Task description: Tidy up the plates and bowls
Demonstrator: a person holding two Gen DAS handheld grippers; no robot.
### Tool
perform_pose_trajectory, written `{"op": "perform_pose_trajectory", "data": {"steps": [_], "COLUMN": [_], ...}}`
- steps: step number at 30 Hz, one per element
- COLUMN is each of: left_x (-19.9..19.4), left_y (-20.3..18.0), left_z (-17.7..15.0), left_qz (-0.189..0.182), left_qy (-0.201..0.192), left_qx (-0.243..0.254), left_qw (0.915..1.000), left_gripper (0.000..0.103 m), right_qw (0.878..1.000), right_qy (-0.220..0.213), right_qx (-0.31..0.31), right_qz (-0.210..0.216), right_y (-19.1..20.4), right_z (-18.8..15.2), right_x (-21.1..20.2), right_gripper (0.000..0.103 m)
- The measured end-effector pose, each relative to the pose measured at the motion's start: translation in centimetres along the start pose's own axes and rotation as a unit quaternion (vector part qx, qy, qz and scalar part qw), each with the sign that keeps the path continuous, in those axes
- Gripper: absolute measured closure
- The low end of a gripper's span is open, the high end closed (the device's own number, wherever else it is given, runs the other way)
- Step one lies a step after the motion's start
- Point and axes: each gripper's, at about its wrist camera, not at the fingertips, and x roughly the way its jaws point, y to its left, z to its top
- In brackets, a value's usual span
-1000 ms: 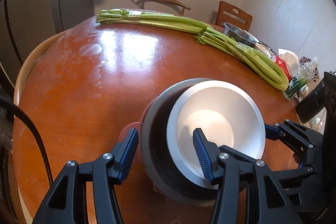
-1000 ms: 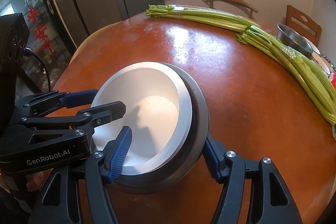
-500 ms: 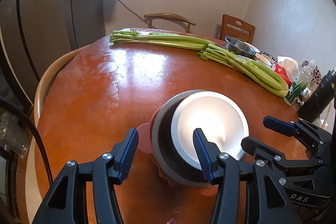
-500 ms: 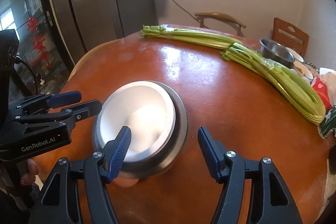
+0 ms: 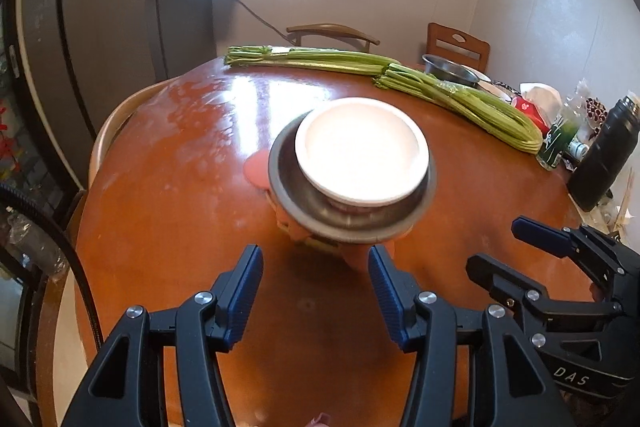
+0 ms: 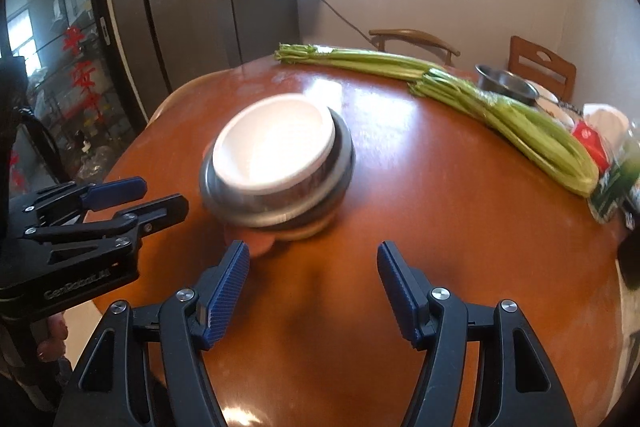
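- My left gripper (image 5: 316, 283) has its jaws partly apart with nothing between them, poised over bare tabletop (image 5: 180, 195) just short of the stack.
- My right gripper (image 6: 313, 277) shows the same: jaws parted, empty, above the wood.
- A white bowl (image 5: 362, 155) sits nested in a steel bowl (image 5: 352, 223), which rests on pink plates (image 5: 256, 169) near the middle of the round tabletop.
- Two bundles of celery (image 5: 460, 97) lie along the far edge, well apart from the stack; another metal bowl (image 5: 450, 69) stands beyond them.
- A dark flask (image 5: 604, 155) stands at the right rim.
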Motion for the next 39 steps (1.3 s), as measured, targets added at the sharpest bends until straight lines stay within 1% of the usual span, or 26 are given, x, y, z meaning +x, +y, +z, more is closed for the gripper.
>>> {"op": "perform_pose_trajectory", "data": {"steps": [5,11,17,25,39], "left_x": [-0.8,-1.1,-1.4,-1.6,-1.4], "left_y": [-0.8,-1.3,-1.5,-1.5,-1.6], "left_z": [-1.6,-2.5,-3.0,-3.6,-3.6], "left_qz": [0.005,0.008,0.008,0.007,0.008], "left_qy": [-0.007,-0.009,-0.009,-0.006,-0.004], "left_qx": [0.005,0.016,0.021,0.024,0.031], "left_qw": [0.9999,0.9998,0.9997,0.9997,0.9995], "left_gripper": [0.049,0.049,0.048,0.048,0.048], "right_qw": [1.000,1.000,1.000,1.000,1.000], "right_qy": [0.002,-0.001,-0.003,-0.004,0.002], "right_qx": [0.005,0.007,0.009,0.014,0.024], "right_qz": [0.002,0.005,0.004,0.001,0.000], "right_y": [0.1,0.8,1.2,1.1,0.7], "right_z": [-2.0,-3.4,-3.9,-4.1,-4.4], "right_x": [-0.6,-1.2,-1.4,-1.7,-1.6], "right_gripper": [0.035,0.034,0.031,0.030,0.030]}}
